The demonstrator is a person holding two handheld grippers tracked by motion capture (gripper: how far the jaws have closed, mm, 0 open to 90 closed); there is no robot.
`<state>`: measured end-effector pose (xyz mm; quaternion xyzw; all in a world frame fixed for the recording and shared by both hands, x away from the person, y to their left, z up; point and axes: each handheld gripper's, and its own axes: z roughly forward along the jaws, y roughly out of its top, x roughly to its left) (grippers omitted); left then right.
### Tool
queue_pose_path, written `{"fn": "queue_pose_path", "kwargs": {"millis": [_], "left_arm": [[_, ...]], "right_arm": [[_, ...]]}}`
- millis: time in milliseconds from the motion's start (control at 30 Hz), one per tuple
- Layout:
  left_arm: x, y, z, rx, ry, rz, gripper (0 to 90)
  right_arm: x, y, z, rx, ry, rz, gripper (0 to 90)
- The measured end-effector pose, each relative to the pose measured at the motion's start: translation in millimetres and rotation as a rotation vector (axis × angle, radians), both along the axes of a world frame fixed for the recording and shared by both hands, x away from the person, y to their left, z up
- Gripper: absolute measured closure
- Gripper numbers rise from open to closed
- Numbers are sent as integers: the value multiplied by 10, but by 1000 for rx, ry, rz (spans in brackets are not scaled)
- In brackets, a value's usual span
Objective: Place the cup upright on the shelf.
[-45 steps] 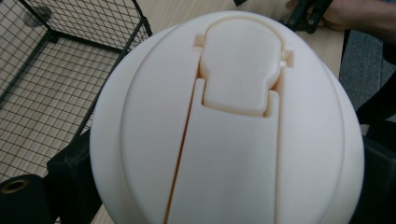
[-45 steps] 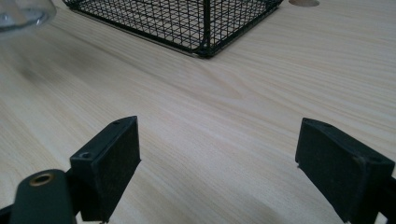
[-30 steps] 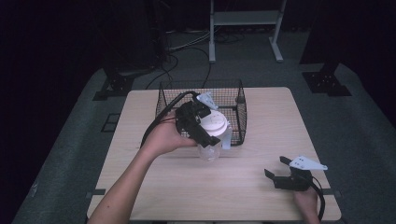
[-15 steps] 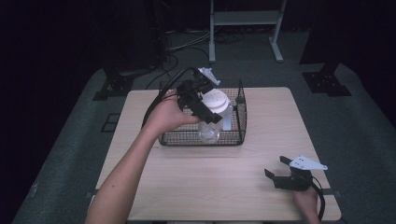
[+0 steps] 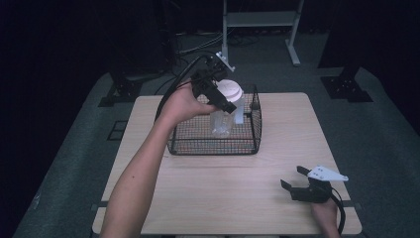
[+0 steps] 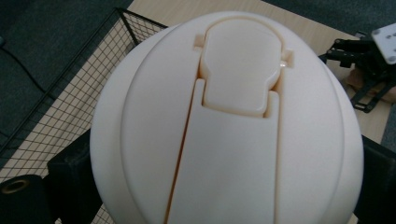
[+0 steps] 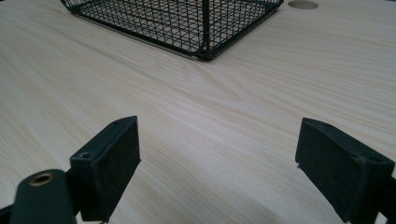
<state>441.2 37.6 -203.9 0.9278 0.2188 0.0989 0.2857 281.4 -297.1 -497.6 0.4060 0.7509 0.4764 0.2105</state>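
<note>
Left gripper [image 5: 218, 96] clamped on the white-lidded clear bottle [image 5: 225, 111], held over the wire basket [image 5: 250, 144]; lower it straight, clear of the mesh walls, release once seated. Right gripper [image 5: 295, 182] wide apart, idle on the table [image 5: 208, 198]

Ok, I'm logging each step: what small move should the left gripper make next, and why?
Probably lower the bottle straight down: the left gripper grips its white lid above the wire basket, apparently clear of the mesh floor.

A see-through bottle [image 5: 224, 116] with a round white lid [image 6: 229, 121] is held upright, up over the black wire basket [image 5: 247, 141].
</note>
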Motion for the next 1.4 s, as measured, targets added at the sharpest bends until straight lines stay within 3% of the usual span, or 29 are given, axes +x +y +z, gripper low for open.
{"fn": "queue_pose_path", "kwargs": {"millis": [267,333,667,1100,1400], "left_arm": [[227,-34,-6,4,-2,37,54],[285,-31,-30,-16,-8,53,53],[482,-93,-343,29,24,95,53],[690,-25,-657,-4,44,149,53],[834,-42,-853,4,56,185,53]], "right_arm": [[-5,-13,3,8,0,-1,129],[-5,-13,3,8,0,-1,129],[-11,-21,5,12,-7,6,129],[-7,-38,4,27,-11,7,129],[2,-36,2,27,-10,-1,129]]}}
